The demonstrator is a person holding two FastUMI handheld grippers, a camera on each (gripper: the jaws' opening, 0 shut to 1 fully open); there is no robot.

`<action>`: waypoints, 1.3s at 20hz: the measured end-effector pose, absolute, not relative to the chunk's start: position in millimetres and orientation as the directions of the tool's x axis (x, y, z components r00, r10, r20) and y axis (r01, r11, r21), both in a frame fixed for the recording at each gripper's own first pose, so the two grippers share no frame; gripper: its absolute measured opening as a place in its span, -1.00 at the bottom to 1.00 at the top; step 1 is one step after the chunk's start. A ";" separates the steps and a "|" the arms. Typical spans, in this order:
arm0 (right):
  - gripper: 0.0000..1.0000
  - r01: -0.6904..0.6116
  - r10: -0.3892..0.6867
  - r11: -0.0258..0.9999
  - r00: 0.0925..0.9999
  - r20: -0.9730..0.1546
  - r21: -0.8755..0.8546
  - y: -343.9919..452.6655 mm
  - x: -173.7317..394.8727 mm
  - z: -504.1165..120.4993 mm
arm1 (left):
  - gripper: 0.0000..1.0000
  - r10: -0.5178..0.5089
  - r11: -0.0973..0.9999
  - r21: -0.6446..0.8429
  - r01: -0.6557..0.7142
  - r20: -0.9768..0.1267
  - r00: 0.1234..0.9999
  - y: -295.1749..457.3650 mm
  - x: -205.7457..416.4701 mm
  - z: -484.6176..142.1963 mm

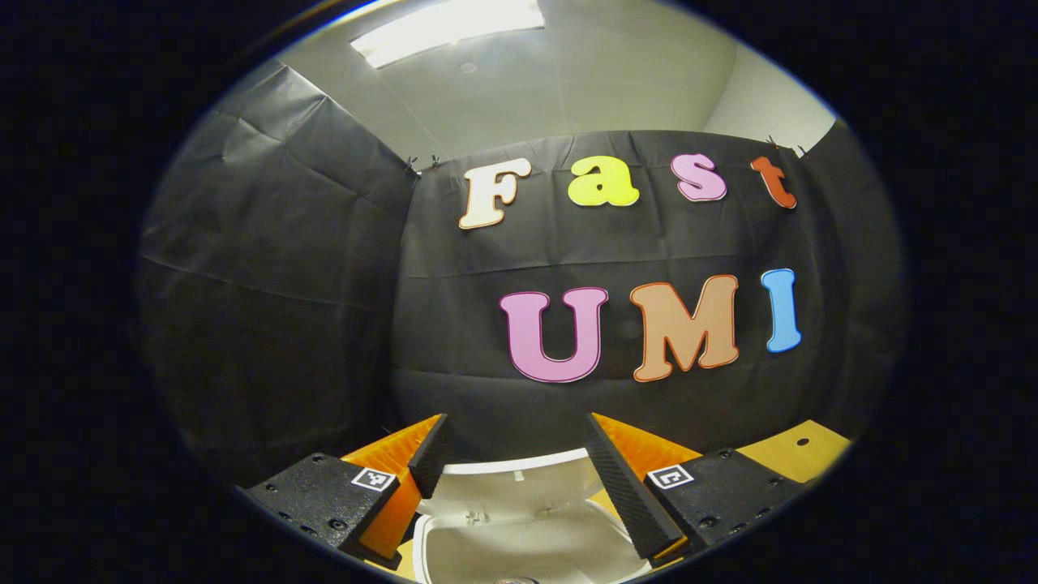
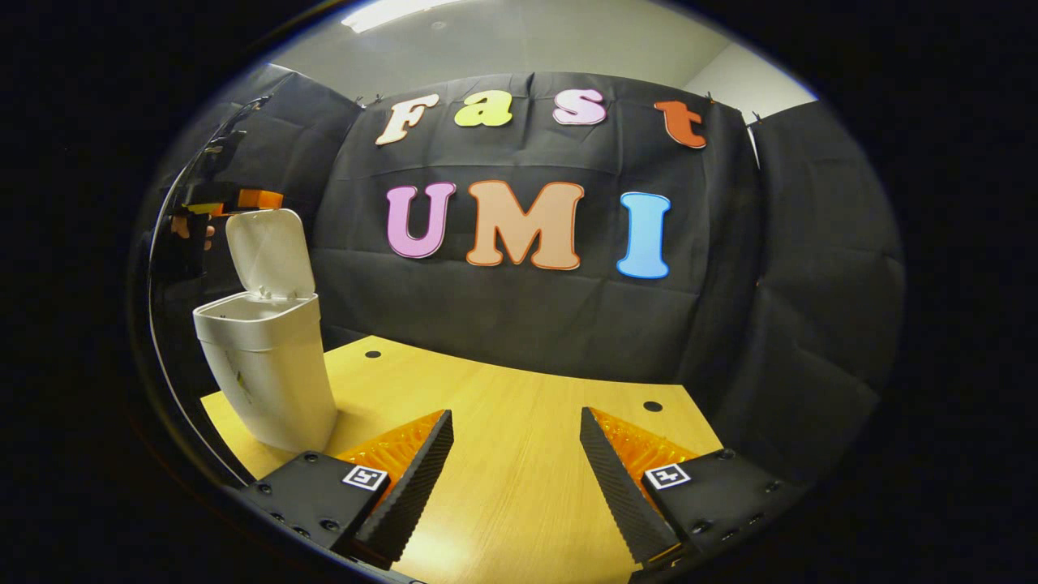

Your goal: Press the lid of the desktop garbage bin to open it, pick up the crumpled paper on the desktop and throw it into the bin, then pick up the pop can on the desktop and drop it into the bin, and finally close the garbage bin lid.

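A white desktop bin (image 2: pixel 268 381) stands on the left part of the wooden table (image 2: pixel 519 389), with its lid (image 2: pixel 272 251) swung up and upright. In the left gripper view the bin's mouth (image 1: pixel 519 535) lies just below and between my fingers, and the raised lid (image 1: pixel 515 483) stands behind it. My left gripper (image 1: pixel 515 430) is open above the bin with nothing between its fingers. In the right gripper view that left gripper (image 2: pixel 239 199) hovers at the lid's top edge, held by a hand (image 2: pixel 190 231). My right gripper (image 2: pixel 515 422) is open over bare tabletop, right of the bin.
Black cloth walls close in the table at the back and on both sides. The tabletop has two small dark holes (image 2: pixel 373 354) (image 2: pixel 653 405) near its far edge. A corner of the table (image 1: pixel 803 450) lies to the right of the bin.
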State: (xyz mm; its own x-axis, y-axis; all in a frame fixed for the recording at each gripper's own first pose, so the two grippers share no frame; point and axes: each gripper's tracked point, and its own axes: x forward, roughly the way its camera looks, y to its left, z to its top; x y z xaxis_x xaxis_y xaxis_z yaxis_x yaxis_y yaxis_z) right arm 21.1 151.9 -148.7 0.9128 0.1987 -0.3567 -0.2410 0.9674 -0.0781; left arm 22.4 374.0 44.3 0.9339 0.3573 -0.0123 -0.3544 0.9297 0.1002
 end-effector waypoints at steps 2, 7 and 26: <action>0.98 -0.261 0.213 0.961 0.907 -0.363 -0.087 158.9 21.5 -150.7 | 0.92 0.333 0.939 0.106 -0.329 -0.025 0.943 364.1 8.1 34.5; 0.98 -0.294 0.246 0.953 0.894 -0.373 -0.076 175.6 21.5 -154.1 | 0.97 0.307 0.949 0.091 -0.301 -0.053 0.950 347.0 -17.0 12.2; 0.98 -0.360 0.284 0.926 0.865 -0.414 -0.117 197.8 2.8 -168.3 | 1.00 0.214 0.973 -0.011 -0.229 -0.318 0.924 320.2 -64.0 -83.9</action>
